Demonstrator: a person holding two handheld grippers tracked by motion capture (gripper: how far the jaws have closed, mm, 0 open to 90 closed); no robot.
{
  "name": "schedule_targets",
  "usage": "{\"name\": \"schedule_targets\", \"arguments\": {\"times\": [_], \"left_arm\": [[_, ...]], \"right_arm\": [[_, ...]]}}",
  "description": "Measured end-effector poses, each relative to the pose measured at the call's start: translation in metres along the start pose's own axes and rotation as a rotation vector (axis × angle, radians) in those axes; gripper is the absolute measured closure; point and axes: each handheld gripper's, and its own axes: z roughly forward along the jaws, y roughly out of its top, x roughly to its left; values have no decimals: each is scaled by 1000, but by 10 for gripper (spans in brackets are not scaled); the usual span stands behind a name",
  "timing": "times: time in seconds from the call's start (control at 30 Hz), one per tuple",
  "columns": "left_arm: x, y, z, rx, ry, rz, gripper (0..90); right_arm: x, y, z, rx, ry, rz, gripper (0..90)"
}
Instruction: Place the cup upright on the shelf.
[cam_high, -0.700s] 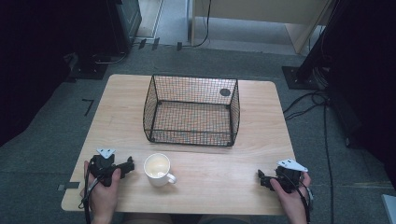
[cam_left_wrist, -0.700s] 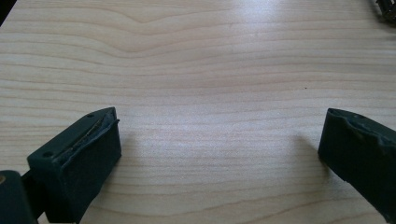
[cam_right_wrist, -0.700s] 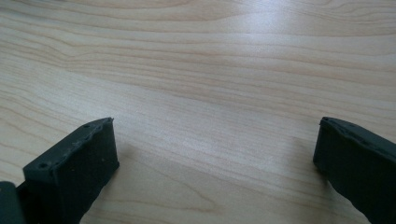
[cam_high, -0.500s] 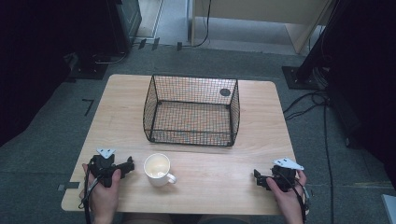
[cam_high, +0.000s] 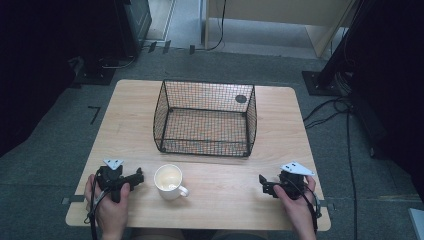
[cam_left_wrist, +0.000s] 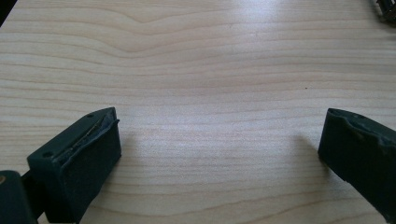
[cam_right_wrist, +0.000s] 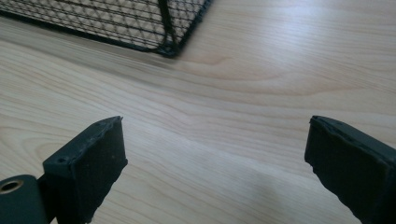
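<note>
Both jaws spread wide; mug (cam_high: 169, 180) between left gripper (cam_high: 136, 176), right gripper (cam_high: 263, 185).

Right tool (cam_high: 265, 185) now farther left, inward.

"Where was the basket (cam_high: 205, 120)?"

"On the table (cam_high: 130, 135), about the middle, toward the far side. The cup (cam_high: 168, 181) sat on the table nearer than it, a little left of centre, apart from the basket's near wall."

"And the hands?"

"At the near edge. The left gripper (cam_high: 134, 178) lay just left of the cup; the right gripper (cam_high: 263, 185) was well to the right, near the basket's near right corner (cam_right_wrist: 169, 46)."
</note>
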Motion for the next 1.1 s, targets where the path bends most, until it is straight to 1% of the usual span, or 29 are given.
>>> {"name": "schedule_targets", "arguments": {"times": [0.17, 0.27, 0.3, 0.33, 0.37, 0.53, 0.57, 0.6, 0.7, 0.87, 0.93, 1.0, 1.07, 1.1], "left_arm": [[0, 0, 0, 0, 0, -1, 0], [0, 0, 0, 0, 0, -1, 0], [0, 0, 0, 0, 0, -1, 0], [0, 0, 0, 0, 0, -1, 0], [0, 0, 0, 0, 0, -1, 0], [0, 0, 0, 0, 0, -1, 0], [0, 0, 0, 0, 0, -1, 0], [0, 0, 0, 0, 0, -1, 0], [0, 0, 0, 0, 0, -1, 0], [0, 0, 0, 0, 0, -1, 0], [0, 0, 0, 0, 0, -1, 0], [0, 0, 0, 0, 0, -1, 0], [0, 0, 0, 0, 0, -1, 0], [0, 0, 0, 0, 0, -1, 0]], "right_arm": [[13, 8, 0, -12, 33, -16, 58], [22, 13, 1, -21, 45, -31, 62], [22, 13, 1, -21, 45, -31, 62], [25, 15, 1, -24, 48, -35, 63], [30, 17, 3, -25, 60, -44, 63], [42, 23, 6, -28, 83, -58, 65], [42, 23, 6, -28, 83, -58, 65], [48, 25, 6, -31, 93, -69, 65], [56, 28, 7, -30, 109, -83, 65], [69, 31, 9, -29, 130, -113, 65], [72, 32, 10, -26, 130, -120, 65], [78, 32, 14, -20, 145, -131, 65], [82, 33, 16, -17, 154, -134, 65], [82, 33, 16, -17, 154, -134, 65]]}}
